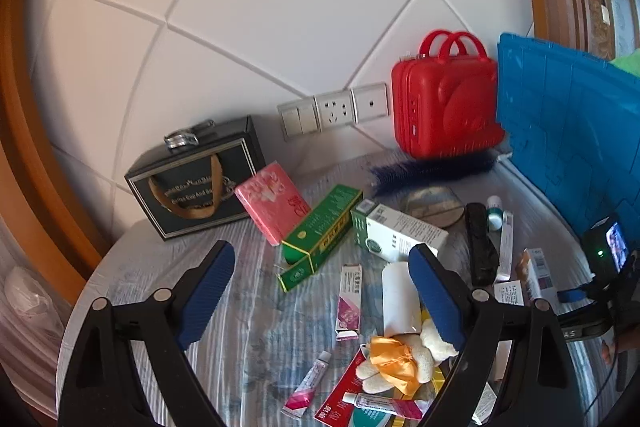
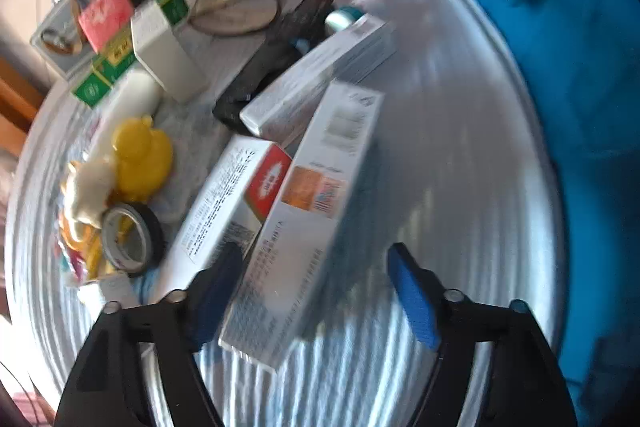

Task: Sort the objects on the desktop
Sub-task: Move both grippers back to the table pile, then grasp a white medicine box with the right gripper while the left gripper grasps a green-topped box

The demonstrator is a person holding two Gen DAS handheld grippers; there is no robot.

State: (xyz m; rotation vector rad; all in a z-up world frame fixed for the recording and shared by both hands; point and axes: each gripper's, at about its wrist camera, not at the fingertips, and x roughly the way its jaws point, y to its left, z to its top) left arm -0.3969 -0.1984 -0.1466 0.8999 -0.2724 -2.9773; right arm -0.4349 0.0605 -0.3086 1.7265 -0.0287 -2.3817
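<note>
Box (image 2: 304, 211) lies between the wide-spread right gripper (image 2: 316, 291); blurred view suggests it may miss. Left gripper (image 1: 320, 287) gapes empty.

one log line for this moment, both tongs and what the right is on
left tongs: open, above clutter, holding nothing | right tongs: open, astride white box, not closed | blue bin: to right

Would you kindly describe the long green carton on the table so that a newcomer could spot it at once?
Start at the black gift box standing against the tiled wall, then move right past the pink packet leaning beside it. The green carton lies flat on the tablecloth, running diagonally from that packet toward the left gripper. It is the only long green box with a yellow stripe; the box beside it is mostly white.
</note>
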